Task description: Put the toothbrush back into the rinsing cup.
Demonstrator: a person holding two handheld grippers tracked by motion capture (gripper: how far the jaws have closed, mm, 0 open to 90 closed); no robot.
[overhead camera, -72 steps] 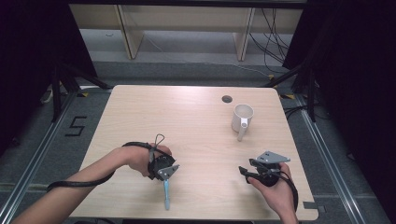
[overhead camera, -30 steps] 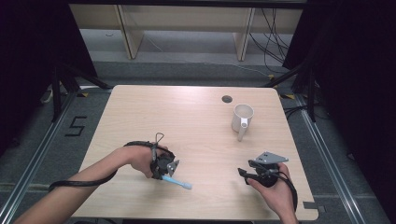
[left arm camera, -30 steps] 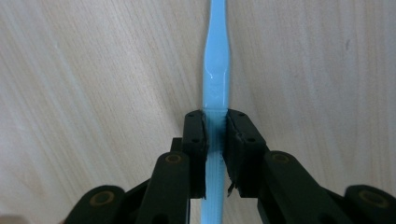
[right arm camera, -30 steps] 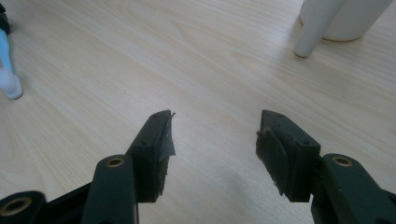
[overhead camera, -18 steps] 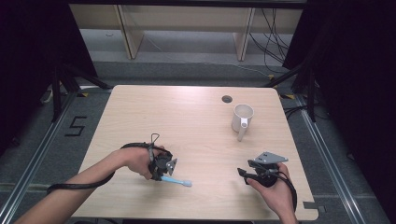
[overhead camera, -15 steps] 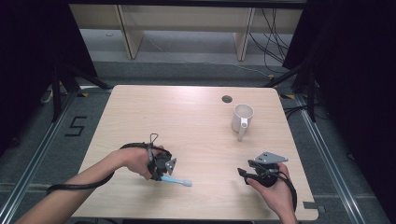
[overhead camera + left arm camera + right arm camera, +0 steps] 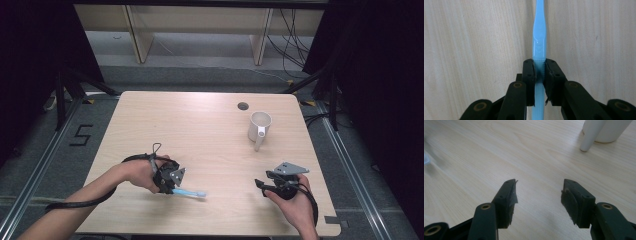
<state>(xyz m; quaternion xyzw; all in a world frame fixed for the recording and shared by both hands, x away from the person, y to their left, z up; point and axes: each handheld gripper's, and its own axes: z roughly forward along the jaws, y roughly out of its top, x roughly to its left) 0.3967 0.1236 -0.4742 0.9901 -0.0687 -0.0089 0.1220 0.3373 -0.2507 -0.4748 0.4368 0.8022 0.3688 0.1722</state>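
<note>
the left gripper (image 7: 539,72) pinches a light, stiff, slippery plastic toothbrush (image 7: 539,37) at its ribbed handle, well apart from the mug (image 7: 259,126); right gripper (image 7: 539,202) spread, empty.

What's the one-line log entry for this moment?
left gripper: shut on blue toothbrush | right gripper: open, empty | white mug: upright

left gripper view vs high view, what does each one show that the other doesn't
The left gripper view alone shows the pads pressing the blue toothbrush at its ribbed handle. The high view alone shows the white mug, the right gripper and the round hole in the table. Both show the left gripper holding the toothbrush over the wood.
</note>
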